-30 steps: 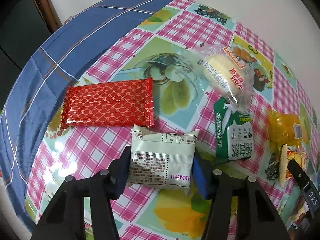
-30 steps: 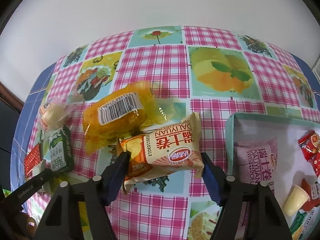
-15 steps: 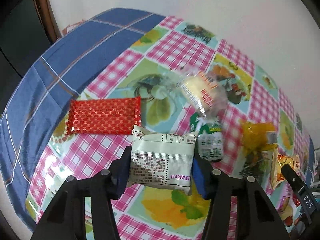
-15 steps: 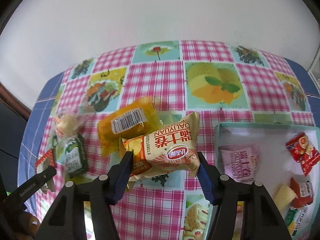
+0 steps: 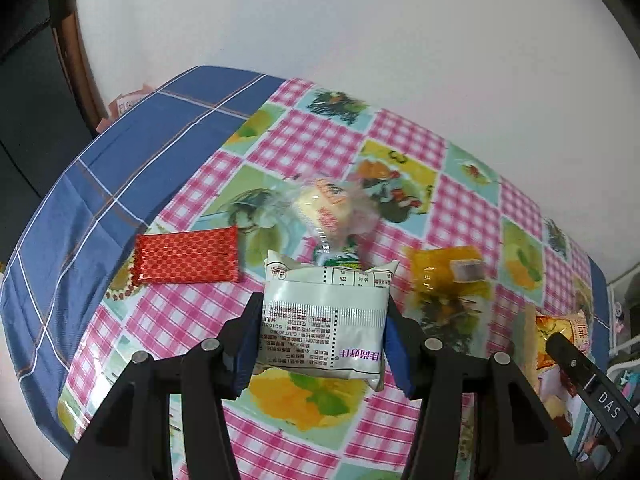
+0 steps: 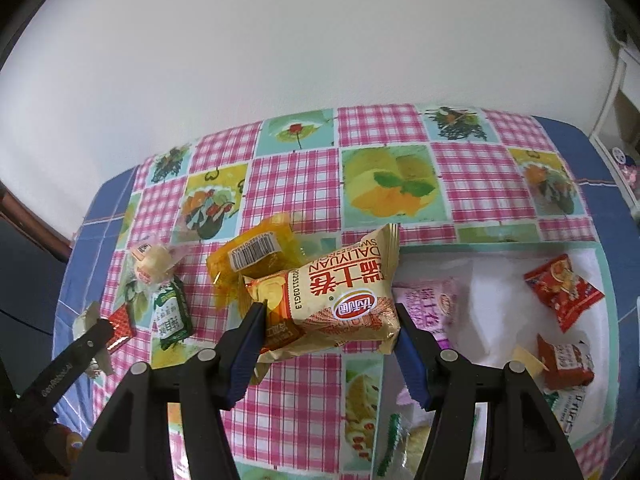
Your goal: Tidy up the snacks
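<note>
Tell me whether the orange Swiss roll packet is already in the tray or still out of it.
Out. The right tongs hold the orange Swiss roll packet left of the tray, over the tablecloth.

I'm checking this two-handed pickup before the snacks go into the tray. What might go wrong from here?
1. The left gripper pinches the white packet only at its sides; the soft bag might slip out.
2. The right gripper squeezes the puffy orange packet, which may crush or pop.
3. The tray already holds snacks, so drops could land on them.
</note>
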